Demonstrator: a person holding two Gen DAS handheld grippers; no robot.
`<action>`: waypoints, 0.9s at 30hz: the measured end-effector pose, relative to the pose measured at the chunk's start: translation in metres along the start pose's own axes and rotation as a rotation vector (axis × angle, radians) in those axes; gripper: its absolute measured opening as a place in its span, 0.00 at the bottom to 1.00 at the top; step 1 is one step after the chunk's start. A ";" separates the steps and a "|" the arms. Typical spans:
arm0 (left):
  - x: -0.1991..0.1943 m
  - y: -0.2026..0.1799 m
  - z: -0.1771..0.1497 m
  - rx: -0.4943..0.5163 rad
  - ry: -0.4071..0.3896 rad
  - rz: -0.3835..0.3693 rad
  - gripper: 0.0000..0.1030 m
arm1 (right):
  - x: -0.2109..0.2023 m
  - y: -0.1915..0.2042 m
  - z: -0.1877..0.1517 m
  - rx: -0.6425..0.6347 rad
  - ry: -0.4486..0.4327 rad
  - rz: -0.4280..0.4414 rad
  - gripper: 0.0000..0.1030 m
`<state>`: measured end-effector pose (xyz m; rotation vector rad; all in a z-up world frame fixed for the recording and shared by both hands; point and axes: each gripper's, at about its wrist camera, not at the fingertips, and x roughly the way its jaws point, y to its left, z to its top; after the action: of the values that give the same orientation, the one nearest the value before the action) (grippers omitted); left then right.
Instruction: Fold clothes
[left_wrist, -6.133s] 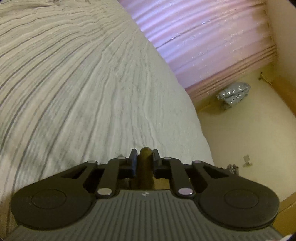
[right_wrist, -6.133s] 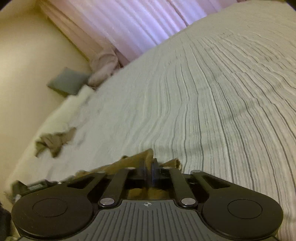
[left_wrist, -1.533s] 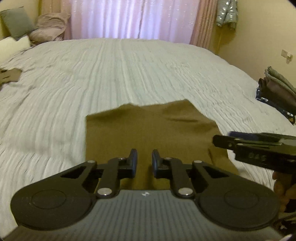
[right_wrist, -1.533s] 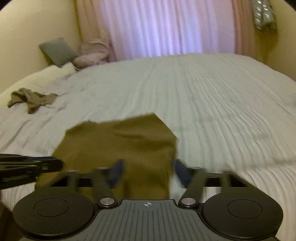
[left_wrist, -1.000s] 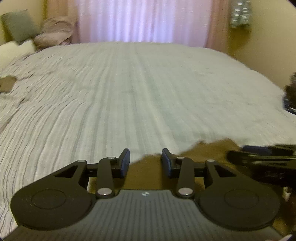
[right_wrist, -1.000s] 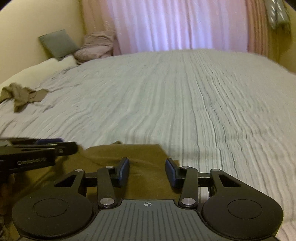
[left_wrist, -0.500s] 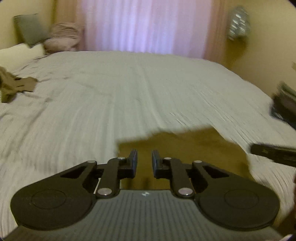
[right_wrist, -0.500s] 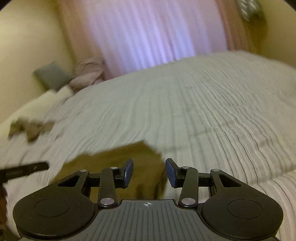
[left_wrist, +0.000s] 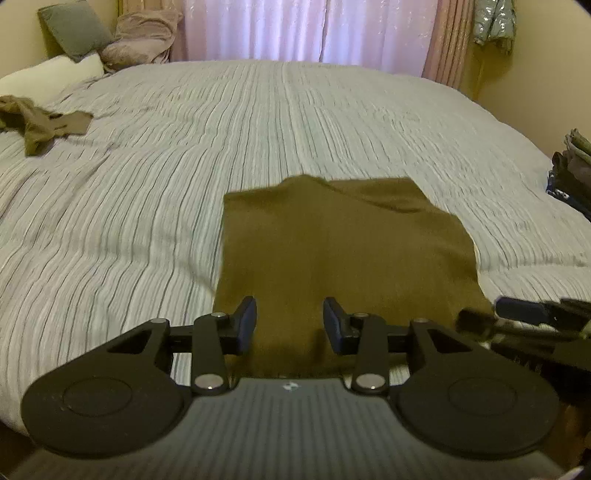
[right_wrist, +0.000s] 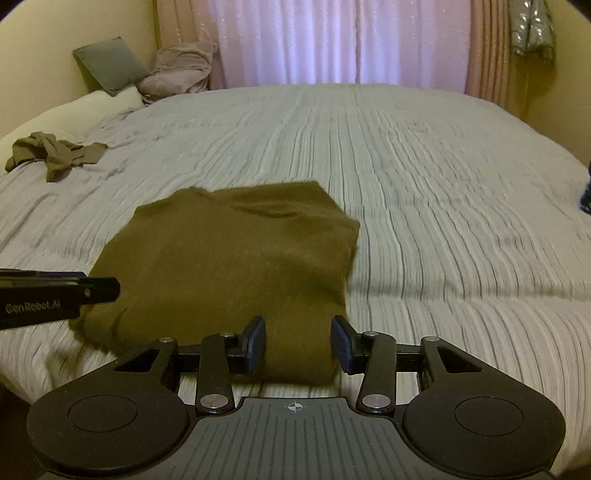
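We see one folded olive-brown knit garment (left_wrist: 343, 251) lying flat on the wide bed with its grey-and-white striped cover (left_wrist: 155, 192), close to the near edge. Our left tongs (left_wrist: 290, 325) hang just above the garment's near hem; their jaws are opening, and the cloth shows in the gap below them, with neither pad pressing on it. Our right tongs (right_wrist: 298, 343) hang over the garment's near right corner, jaws likewise opening, nothing gripped. Each pair shows at the edge of the other's view.

Around it, one crumpled olive garment (left_wrist: 40, 123) lies well apart, toward the far left of the bed. Near the headboard corner we count three cushions: one grey (right_wrist: 109, 64), one cream (right_wrist: 118, 98), and one rumpled mauve bundle (right_wrist: 181, 70). Pale pink curtains (right_wrist: 332, 40) hang behind the bed, and one silvery quilted jacket (right_wrist: 532, 31) hangs beside them on the right. At the right edge a stack of dark folded clothes (left_wrist: 574, 166) sits on the bed. Nothing lies between the tongs and the folded garment.
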<state>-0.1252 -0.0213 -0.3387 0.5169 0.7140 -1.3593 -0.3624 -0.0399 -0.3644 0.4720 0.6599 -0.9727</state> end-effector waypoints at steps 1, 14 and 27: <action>-0.002 0.001 -0.004 -0.005 0.017 0.003 0.39 | -0.004 0.002 -0.005 0.012 0.014 0.001 0.75; -0.043 -0.006 -0.034 0.012 0.051 0.059 0.48 | -0.037 0.023 -0.023 0.013 0.076 -0.013 0.77; -0.066 -0.008 -0.045 0.034 0.035 0.062 0.48 | -0.058 0.030 -0.029 0.003 0.055 0.007 0.77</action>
<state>-0.1443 0.0545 -0.3216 0.5864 0.6991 -1.3096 -0.3684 0.0278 -0.3422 0.5050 0.7054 -0.9569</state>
